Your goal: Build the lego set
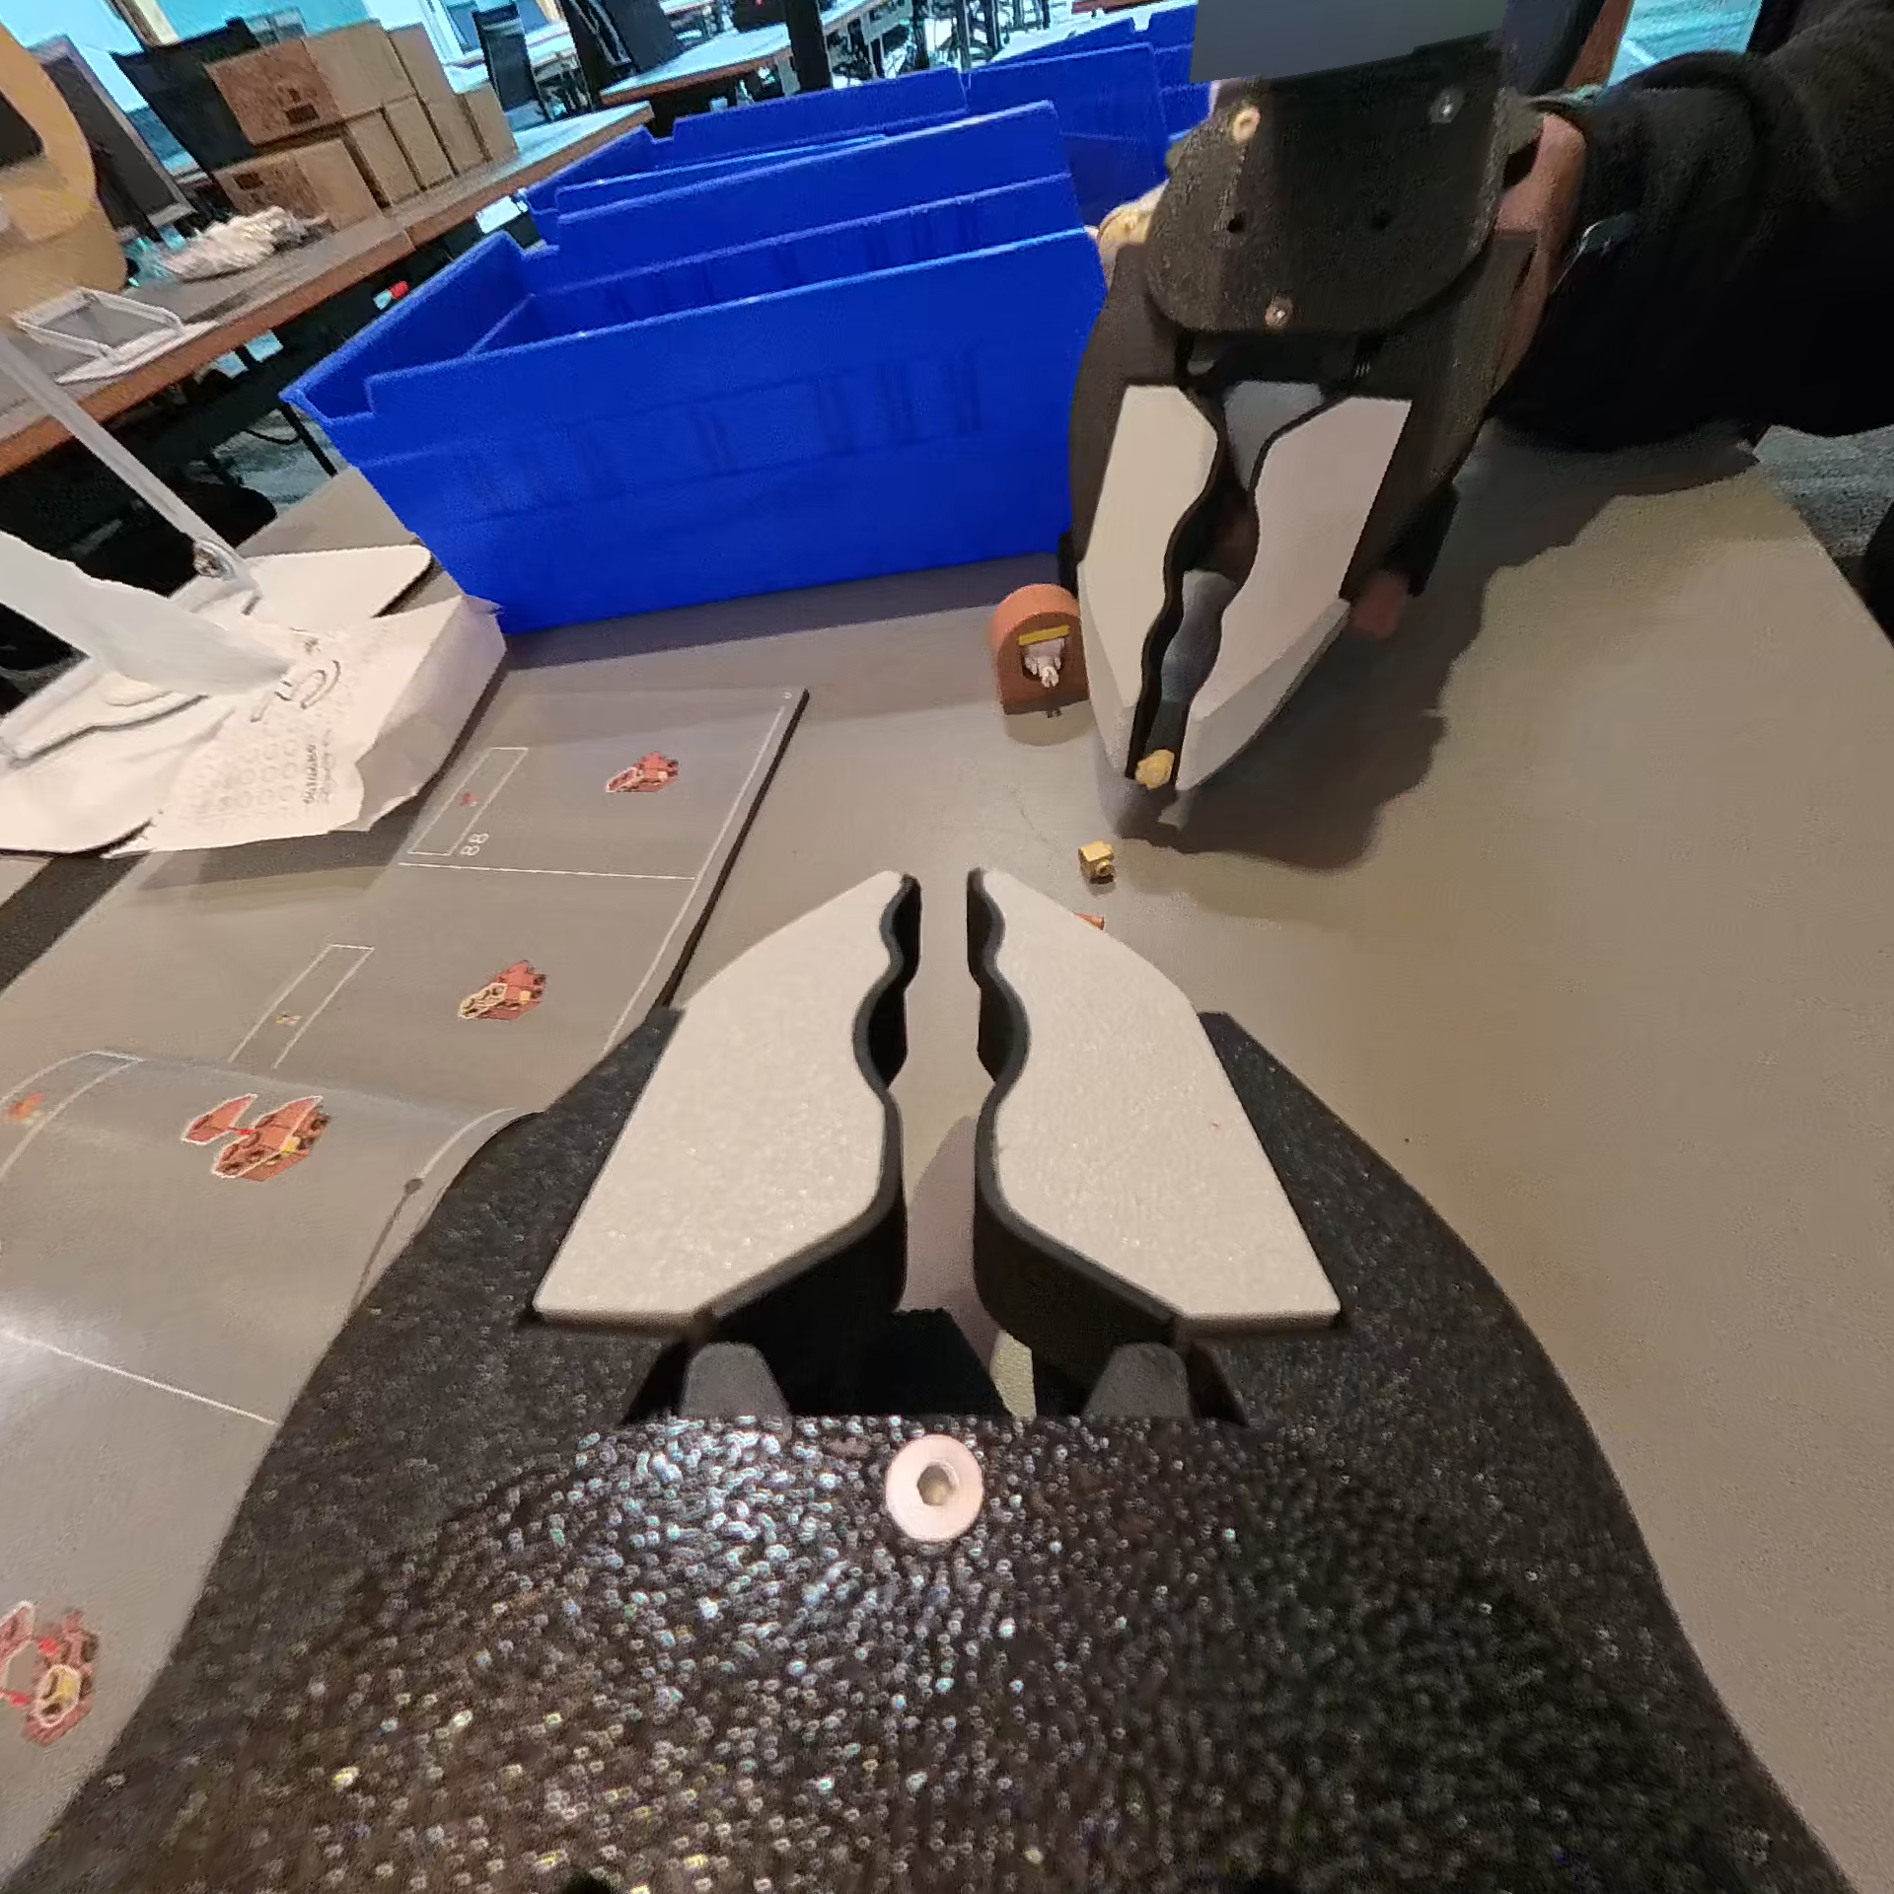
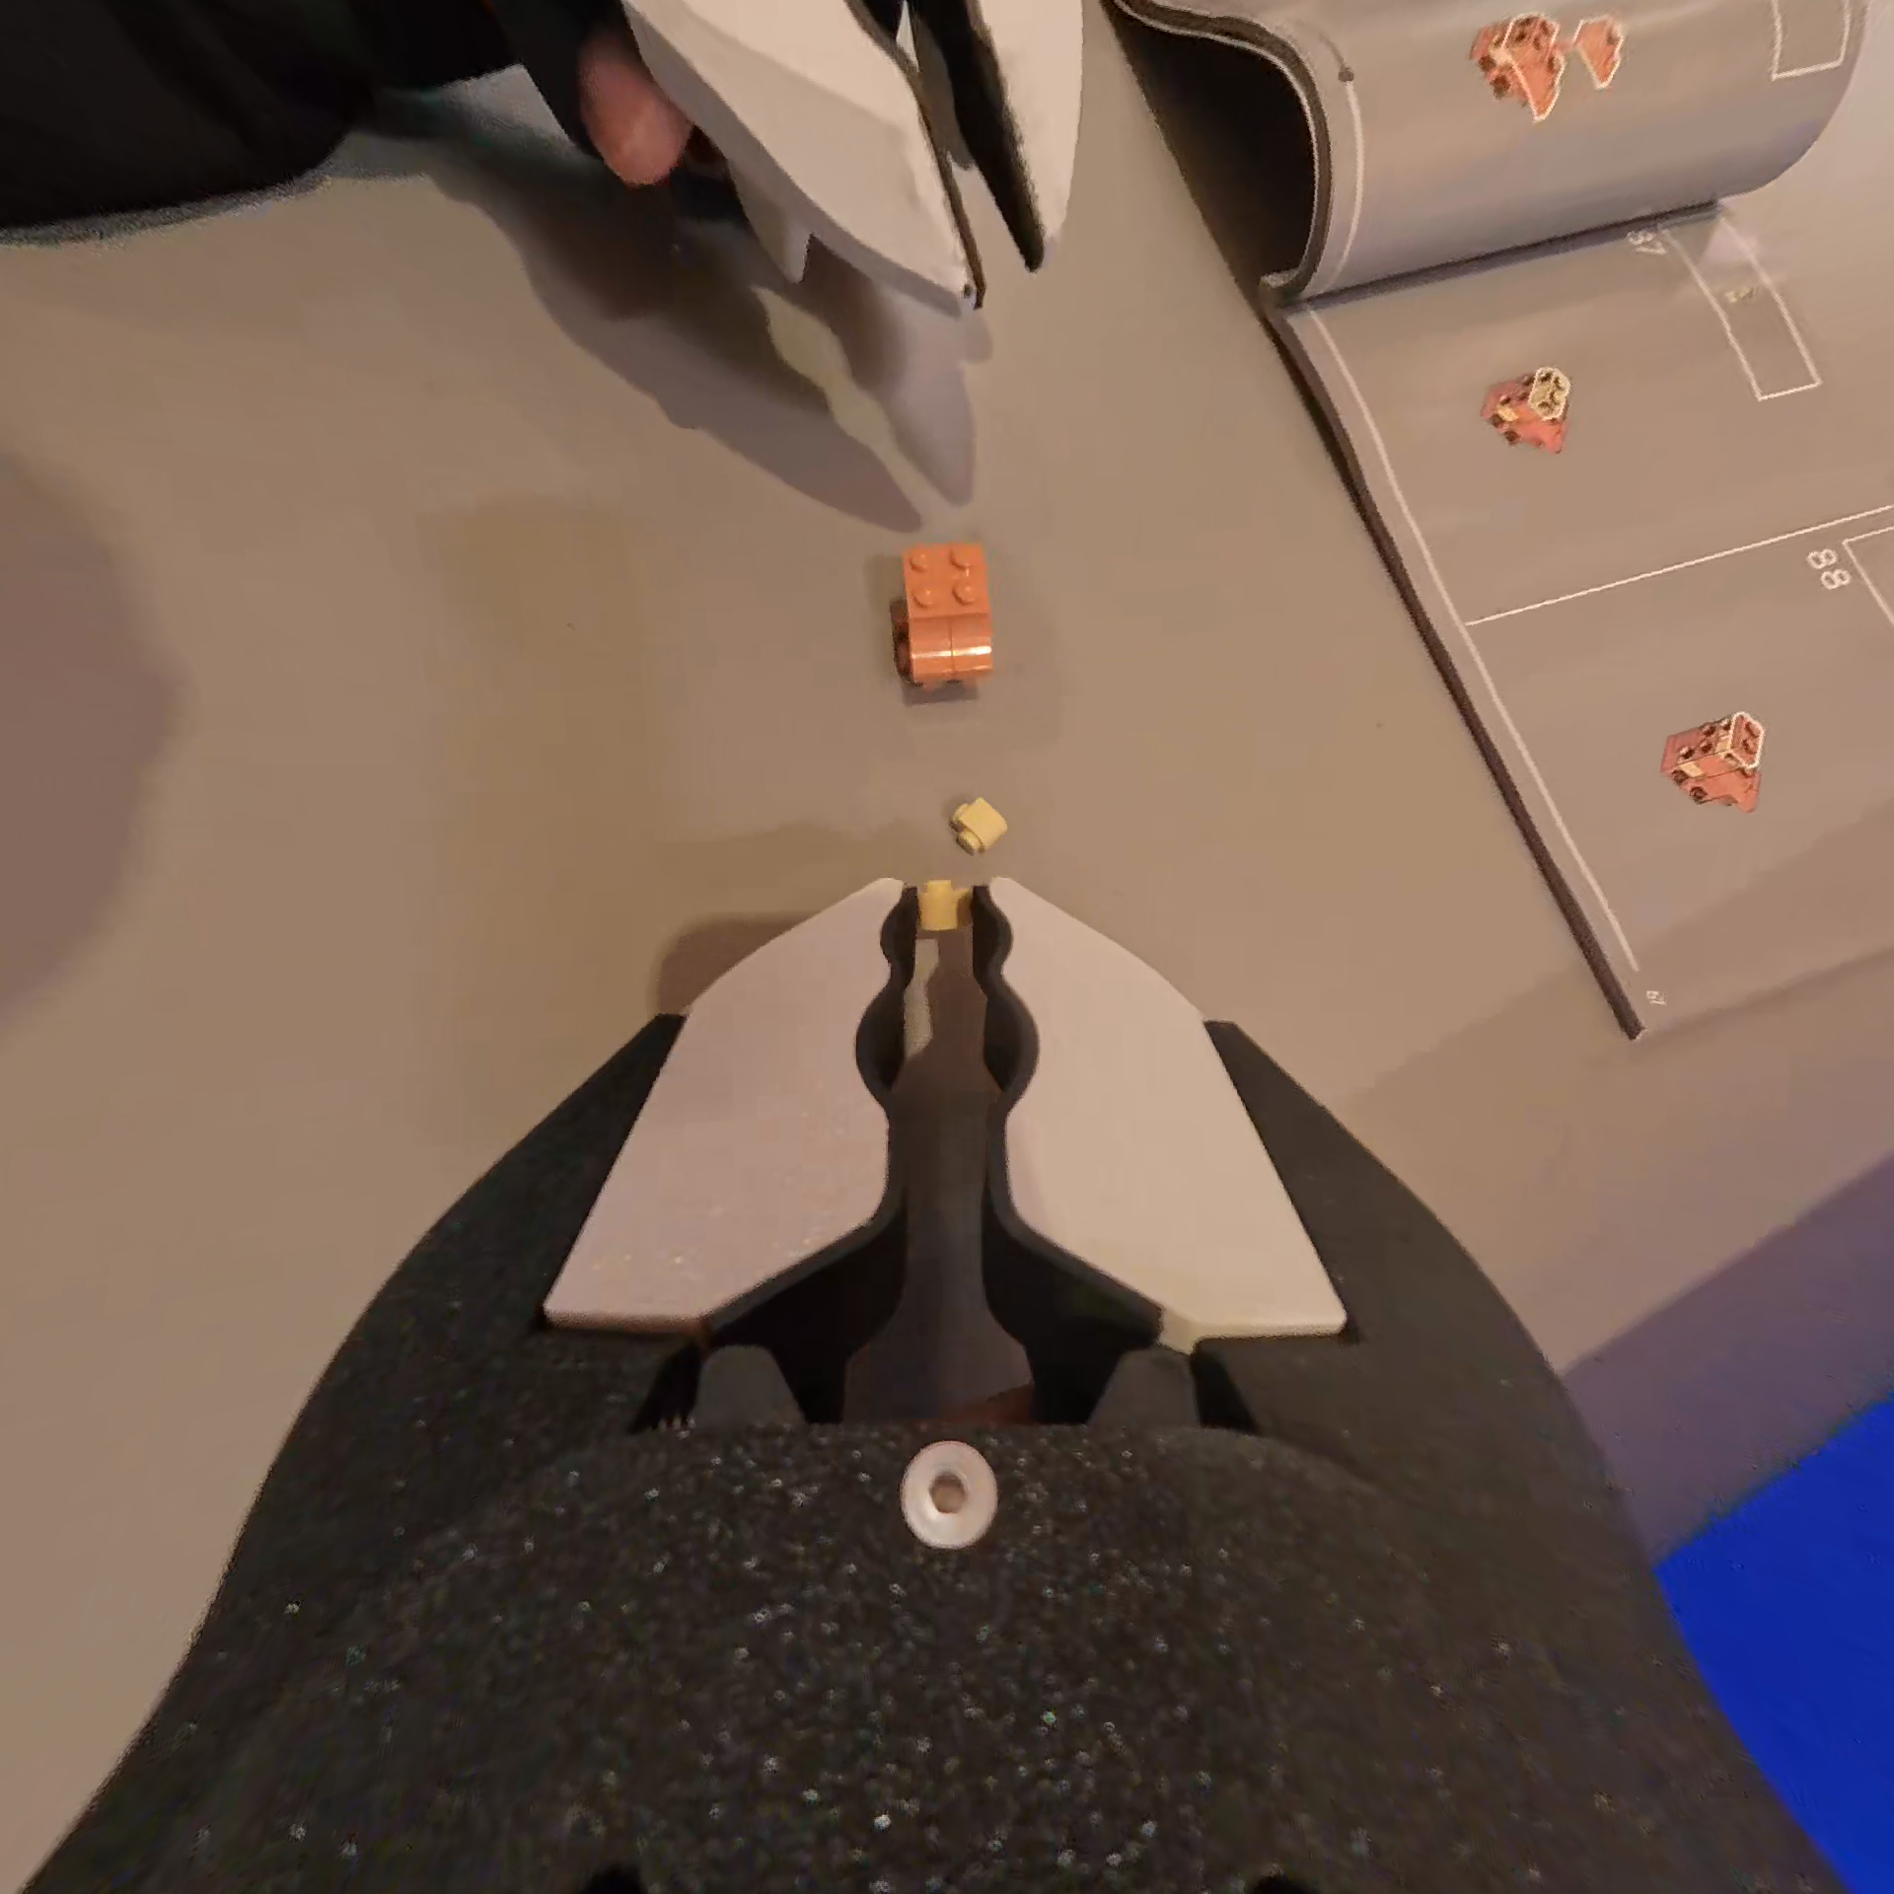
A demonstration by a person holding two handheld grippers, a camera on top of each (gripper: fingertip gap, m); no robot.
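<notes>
Grey and matte, the worktop (image 1: pixel 1537 974) runs ahead of the left hand-held gripper (image 1: pixel 943 892), whose fingers stand a narrow gap apart with only bare worktop showing between them. Beyond its tips and to the left lies an open grey instruction booklet (image 1: pixel 574 820) with crumpled white paper (image 1: pixel 307 717) farther off; blue bins (image 1: pixel 717 410) line the far edge, and cardboard boxes (image 1: pixel 338 113) sit on tables deeper in the room. Ahead to the right, the right hand-held gripper (image 1: pixel 1158 769) points down, pinching a small tan brick (image 1: pixel 1155 767); a second tan brick (image 1: pixel 1097 859) lies just short of it, and a brown brick assembly (image 1: pixel 1040 651) rests beside it.

From the right wrist, the same grey worktop (image 2: pixel 410 717) fills the view. The right hand-held gripper (image 2: pixel 943 902) is closed on the small tan brick (image 2: pixel 943 907) at its fingertips. Just ahead lies the second tan brick (image 2: pixel 979 825), farther on the brown brick assembly (image 2: pixel 945 620), and beyond it the left hand-held gripper (image 2: pixel 999 277). The booklet (image 2: pixel 1640 615) lies ahead to the right.
</notes>
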